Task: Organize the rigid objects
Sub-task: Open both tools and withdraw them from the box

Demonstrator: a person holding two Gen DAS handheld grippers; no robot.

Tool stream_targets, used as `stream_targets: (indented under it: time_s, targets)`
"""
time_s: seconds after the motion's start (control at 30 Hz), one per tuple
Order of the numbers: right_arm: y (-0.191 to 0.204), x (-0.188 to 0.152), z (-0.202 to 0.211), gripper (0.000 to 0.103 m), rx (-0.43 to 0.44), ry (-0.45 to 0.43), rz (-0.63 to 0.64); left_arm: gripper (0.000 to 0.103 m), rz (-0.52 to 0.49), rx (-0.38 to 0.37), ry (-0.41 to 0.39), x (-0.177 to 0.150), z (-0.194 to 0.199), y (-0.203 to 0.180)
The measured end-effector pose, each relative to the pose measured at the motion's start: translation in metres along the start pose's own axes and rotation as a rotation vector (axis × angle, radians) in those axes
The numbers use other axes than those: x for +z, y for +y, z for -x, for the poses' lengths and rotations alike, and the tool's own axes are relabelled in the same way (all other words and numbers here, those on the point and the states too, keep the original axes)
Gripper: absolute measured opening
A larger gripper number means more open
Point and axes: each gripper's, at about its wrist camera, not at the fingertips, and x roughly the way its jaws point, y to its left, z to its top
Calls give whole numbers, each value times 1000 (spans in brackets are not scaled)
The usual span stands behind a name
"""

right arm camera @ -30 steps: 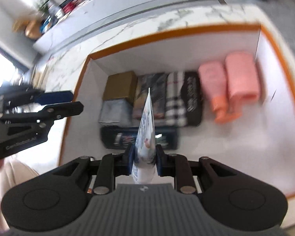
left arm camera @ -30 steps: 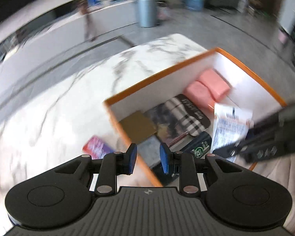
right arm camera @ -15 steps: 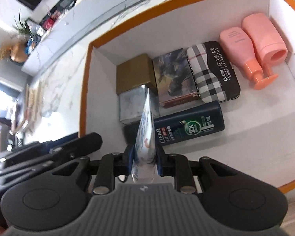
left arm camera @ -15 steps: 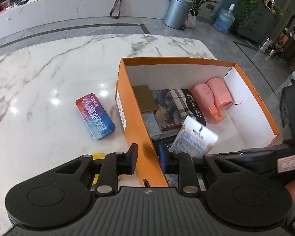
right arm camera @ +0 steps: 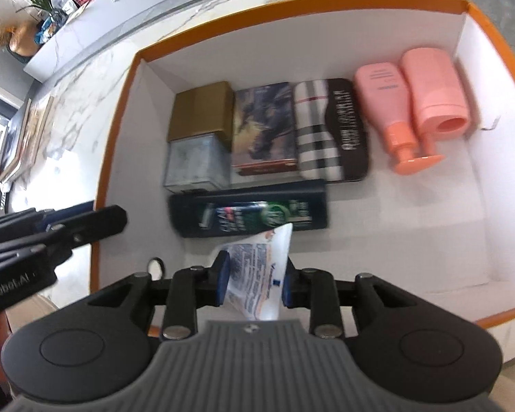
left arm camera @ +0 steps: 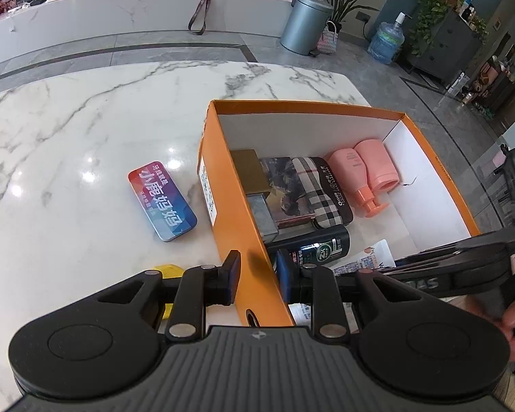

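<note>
Through my left wrist camera, my left gripper point(left arm camera: 256, 276) has its jaws parted with nothing held; they straddle the near left wall of the orange box point(left arm camera: 223, 185), one finger outside, one inside. On the marble table point(left arm camera: 68, 130), left of the box, a colourful tin point(left arm camera: 162, 201) lies flat, its long axis running away from me and slightly leftward. The white tube point(left arm camera: 367, 261) shows inside the box's near end, just beside the dark shampoo bottle point(left arm camera: 312, 245), with my right gripper's arm coming in from the right.

Through my right wrist camera, my right gripper point(right arm camera: 254, 283) has its jaws spread wide; the white tube point(right arm camera: 261, 271) sits loosely between them, tilted, its flat crimped end pointing away and to the right, toward the dark shampoo bottle point(right arm camera: 250, 207). I cannot tell whether the pads still touch it. The bottle lies crosswise, left to right. Beyond it lie boxes and tins, with two pink bottles point(right arm camera: 412, 103) to the right.
</note>
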Motion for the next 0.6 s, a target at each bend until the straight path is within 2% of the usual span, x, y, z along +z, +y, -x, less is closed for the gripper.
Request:
stream_targets:
  time_s: [0.2,0.23,0.3,0.57,0.6]
  targets:
    - [-16,12,13,33,-63,55,35,29,-2,-3,-8,1,4,-2]
    - [-20,14,15,21,-71,59,33,29,-1,-3,-9,2,4,-2]
    - [-26,17,15,8,-79,72,31,29,-2,-4,-12,2,5,-3]
    - [-20,15,-16,8,-36,129,2,29,-10,4,-19,3,12,-3]
    - [-16,15,-19,3,-45,132,18,29,-11,5,-23,3,14,-3]
